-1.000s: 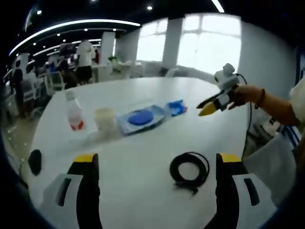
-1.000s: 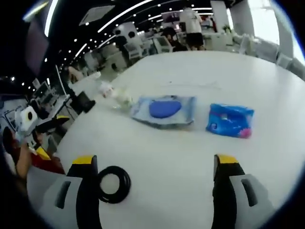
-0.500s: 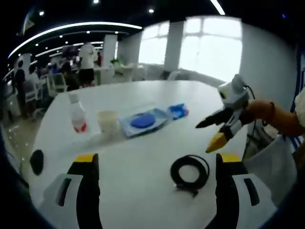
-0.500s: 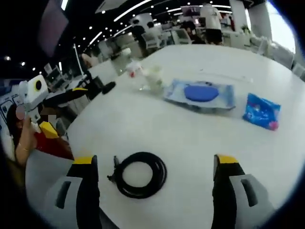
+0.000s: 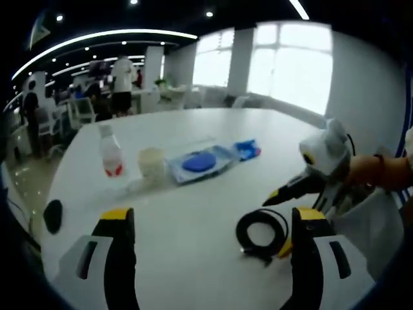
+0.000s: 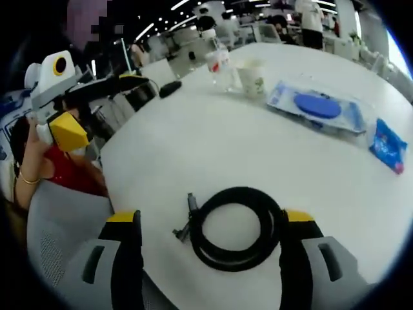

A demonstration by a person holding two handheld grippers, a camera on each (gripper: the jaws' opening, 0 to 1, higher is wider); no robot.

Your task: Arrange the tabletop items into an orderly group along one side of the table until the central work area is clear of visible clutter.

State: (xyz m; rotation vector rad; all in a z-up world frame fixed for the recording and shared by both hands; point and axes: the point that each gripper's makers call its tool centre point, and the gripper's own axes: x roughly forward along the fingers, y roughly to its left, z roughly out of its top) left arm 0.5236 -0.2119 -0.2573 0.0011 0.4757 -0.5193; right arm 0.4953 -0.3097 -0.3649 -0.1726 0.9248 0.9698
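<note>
lowered since before, right gripper (image 6: 203, 226) straddles the cable coil (image 6: 233, 226), jaws apart.

Right gripper (image 6: 208, 223) is hanging over the white table (image 6: 168, 148), jaws spread wide and straddling the coiled black cable (image 6: 237, 227), which is lying flat at the near edge. Farther out, a bottle (image 6: 219, 62) and paper cup (image 6: 252, 78) are standing side by side, a clear pack with a blue disc (image 6: 317, 107) and a blue packet (image 6: 388, 146) lying to their right. The left gripper (image 6: 97, 87) is showing at the left.
</note>
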